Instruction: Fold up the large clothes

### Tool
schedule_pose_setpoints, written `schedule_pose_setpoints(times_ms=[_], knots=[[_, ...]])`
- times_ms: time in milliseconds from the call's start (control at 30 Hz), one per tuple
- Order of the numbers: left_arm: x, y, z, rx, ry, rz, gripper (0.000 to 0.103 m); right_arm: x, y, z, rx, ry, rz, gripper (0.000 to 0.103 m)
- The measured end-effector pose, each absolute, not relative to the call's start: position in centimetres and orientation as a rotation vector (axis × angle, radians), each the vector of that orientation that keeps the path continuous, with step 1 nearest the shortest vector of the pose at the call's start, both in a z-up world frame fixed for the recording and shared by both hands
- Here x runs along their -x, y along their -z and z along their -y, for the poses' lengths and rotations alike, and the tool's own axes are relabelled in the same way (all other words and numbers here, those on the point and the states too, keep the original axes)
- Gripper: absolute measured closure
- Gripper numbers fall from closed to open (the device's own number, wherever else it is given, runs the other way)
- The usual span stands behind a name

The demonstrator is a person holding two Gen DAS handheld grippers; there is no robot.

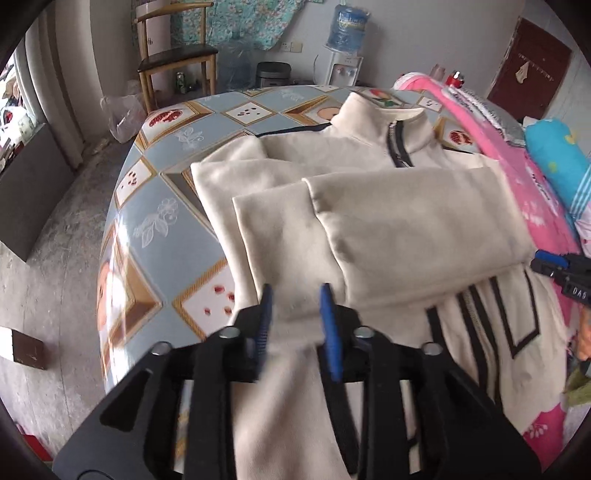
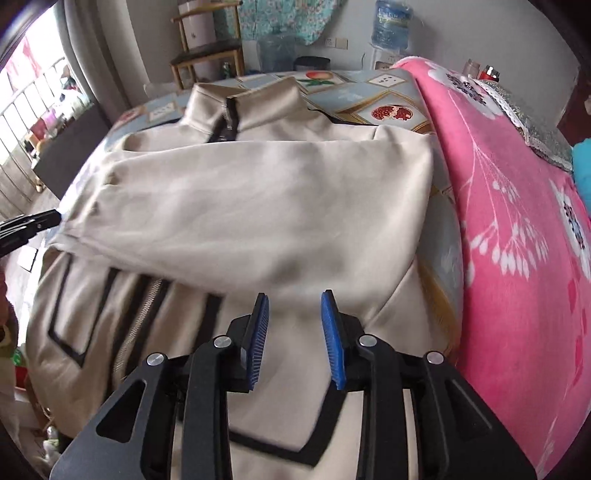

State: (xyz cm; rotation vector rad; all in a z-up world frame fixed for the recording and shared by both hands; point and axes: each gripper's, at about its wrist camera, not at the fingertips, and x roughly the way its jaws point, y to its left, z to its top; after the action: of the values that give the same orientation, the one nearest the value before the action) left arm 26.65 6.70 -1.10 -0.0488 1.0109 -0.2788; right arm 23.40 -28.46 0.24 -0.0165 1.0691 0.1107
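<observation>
No brand or label reads clearly; only blurred characters show on the right gripper (image 1: 561, 266) where it appears at the frame edge. A cream jacket (image 1: 369, 206) of soft, matte cloth with black trim and a metal zip lies flat on the glossy patterned tablecloth (image 1: 155, 221), sleeves folded across its chest. A fuzzy pink flowered blanket (image 2: 517, 221) lies beside it. The left gripper (image 1: 295, 295) hovers above the jacket, ribbed blue pads (image 1: 330, 325) parted and empty; the right gripper's pads are likewise spread, gripping nothing.

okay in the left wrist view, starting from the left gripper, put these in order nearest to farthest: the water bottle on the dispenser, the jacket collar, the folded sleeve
From the left gripper:
1. Folded sleeve, just ahead and slightly right, lying across the jacket.
2. Jacket collar, farther up the table, centre-right.
3. Water bottle, beyond the table against the back wall, on the dispenser.
</observation>
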Motion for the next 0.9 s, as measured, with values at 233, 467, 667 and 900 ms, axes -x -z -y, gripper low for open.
schedule_pose_setpoints(times_ms=[233,467,667,900], knots=[[-18.2,2.1,-4.1,-0.05,0.313,-1.048,0.042,-14.1,1.4,24.4,-0.024,-0.096,-1.032,0.049],[-13.3,5.7,-1.0,-0.195,0.245,-1.063,0.025,-10.4,4.4,22.6,-0.018,-0.002,-1.043,0.036],[-12.9,6.3,-2.6,-0.066,0.179,-1.075,0.013,-9.7,3.5,22.5,-0.057,0.001,-0.984,0.028],[-12.8,6.5,-2.6,-0.057,0.135,-1.072,0.008,-9.9,5.2,22.2,-0.023,0.018,-0.994,0.021]])
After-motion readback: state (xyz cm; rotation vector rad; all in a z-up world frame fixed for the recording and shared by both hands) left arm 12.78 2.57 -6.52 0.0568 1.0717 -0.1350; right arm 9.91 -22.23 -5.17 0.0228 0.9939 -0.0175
